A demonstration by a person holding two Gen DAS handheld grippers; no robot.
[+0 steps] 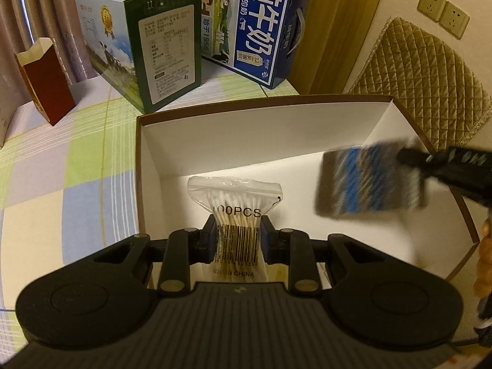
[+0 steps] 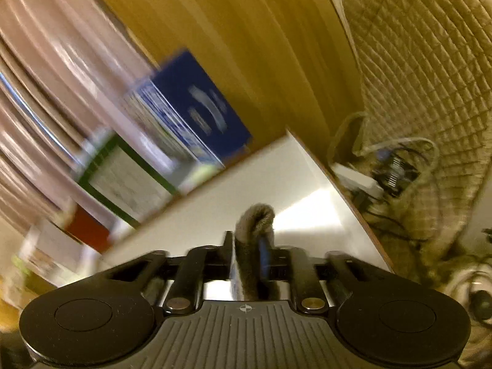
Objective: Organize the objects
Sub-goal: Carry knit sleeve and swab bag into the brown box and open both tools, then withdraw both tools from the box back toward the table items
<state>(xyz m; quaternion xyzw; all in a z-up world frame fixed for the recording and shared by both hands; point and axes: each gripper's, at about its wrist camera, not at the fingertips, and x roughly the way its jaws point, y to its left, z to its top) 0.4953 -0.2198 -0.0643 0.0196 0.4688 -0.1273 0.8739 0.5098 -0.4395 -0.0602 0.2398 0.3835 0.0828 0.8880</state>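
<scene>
My left gripper (image 1: 236,235) is shut on a clear bag of cotton swabs (image 1: 235,203) marked 100PCS, held over the floor of an open white box (image 1: 246,141) with a brown rim. At the right of the left wrist view, my right gripper (image 1: 412,156) holds a folded grey and blue striped cloth (image 1: 369,181), blurred, above the box's right side. In the right wrist view my right gripper (image 2: 250,246) is shut on the grey cloth (image 2: 255,224), with the white box (image 2: 215,196) tilted behind it.
Behind the box stand a green and white carton (image 1: 144,46), a blue milk carton (image 1: 264,27) and an open red box (image 1: 46,80) on a checked tablecloth (image 1: 61,169). A quilted chair back (image 1: 427,83) is at the right, curtains behind.
</scene>
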